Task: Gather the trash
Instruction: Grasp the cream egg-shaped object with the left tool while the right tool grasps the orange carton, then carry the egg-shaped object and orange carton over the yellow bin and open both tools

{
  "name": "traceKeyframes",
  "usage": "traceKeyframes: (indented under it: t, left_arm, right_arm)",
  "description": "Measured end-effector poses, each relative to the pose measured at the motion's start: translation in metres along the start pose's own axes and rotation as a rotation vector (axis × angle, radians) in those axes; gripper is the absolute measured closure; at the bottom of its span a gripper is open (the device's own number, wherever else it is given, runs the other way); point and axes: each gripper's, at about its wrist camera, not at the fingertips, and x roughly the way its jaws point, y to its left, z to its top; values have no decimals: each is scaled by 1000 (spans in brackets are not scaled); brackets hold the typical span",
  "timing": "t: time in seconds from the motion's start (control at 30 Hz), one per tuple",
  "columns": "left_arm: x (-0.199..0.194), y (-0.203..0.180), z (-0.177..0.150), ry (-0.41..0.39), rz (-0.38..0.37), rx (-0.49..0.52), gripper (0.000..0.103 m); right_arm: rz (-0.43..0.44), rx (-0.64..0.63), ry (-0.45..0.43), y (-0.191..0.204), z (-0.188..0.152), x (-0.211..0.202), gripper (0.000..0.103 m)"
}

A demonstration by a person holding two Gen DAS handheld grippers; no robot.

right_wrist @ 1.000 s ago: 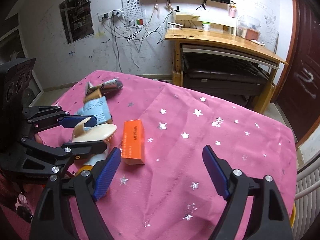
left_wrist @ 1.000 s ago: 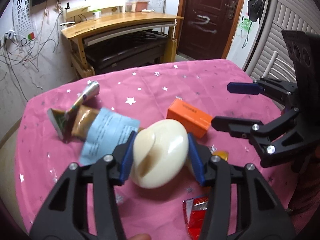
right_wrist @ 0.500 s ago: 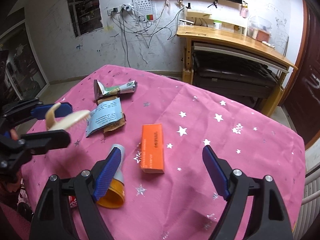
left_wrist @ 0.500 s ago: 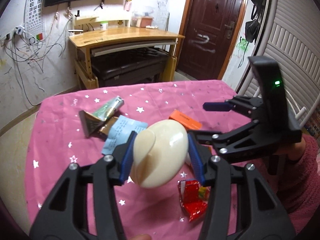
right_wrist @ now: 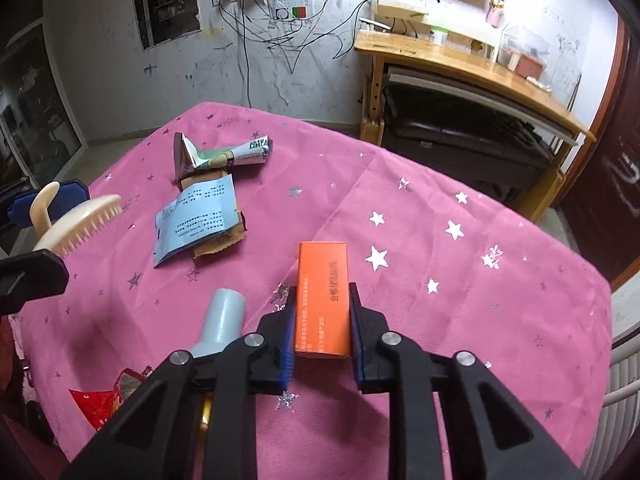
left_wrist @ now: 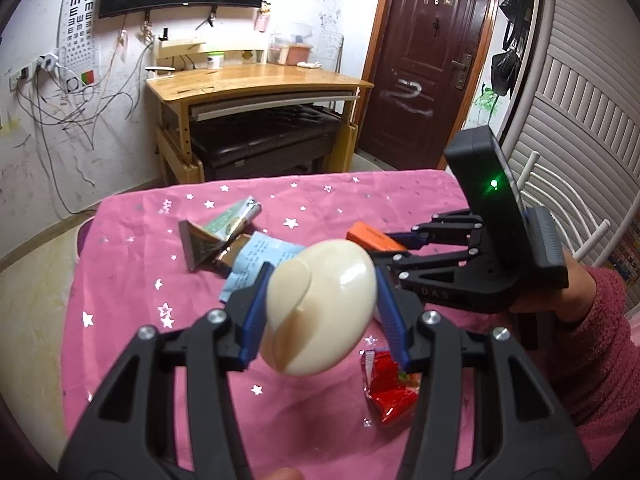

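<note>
Left tongs (left_wrist: 320, 304): pinching a cream oval brush (left_wrist: 320, 306) between blue pads, lifted clear of the pink star-printed desk (right_wrist: 460, 280).
Right tongs (right_wrist: 322, 328): closing on an orange box (right_wrist: 323, 300), pads at both long sides of its near half, box lying flat near the desk's middle.
Just left of the right tongs: a pale blue tube (right_wrist: 220, 322) with an orange end, partly hidden under the tong arm.
Nearer the desk's front-left edge: a crumpled red wrapper (left_wrist: 394, 390).
Farther out, toward the far-left corner: a light blue printed leaflet (right_wrist: 196, 218) over a brown scrap (right_wrist: 218, 244), and beyond them a flattened silver and green tube (right_wrist: 224, 154).
Behind the right tongs: a hand and pink sleeve (left_wrist: 588, 344).
</note>
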Motion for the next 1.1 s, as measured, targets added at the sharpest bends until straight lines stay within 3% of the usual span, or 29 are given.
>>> traceKeyframes:
  t: [0.5, 0.9, 1.1]
  left_arm:
    - [-8, -42, 7, -4, 21, 58, 55]
    - [19, -114, 27, 26, -14, 167, 55]
    - [37, -153, 38, 43, -35, 221, 55]
  right_arm:
    - [-35, 66, -134, -29, -22, -58, 87]
    - [-91, 214, -251, -100, -83, -127, 87]
    - [-155, 342, -306, -157, -124, -162, 86]
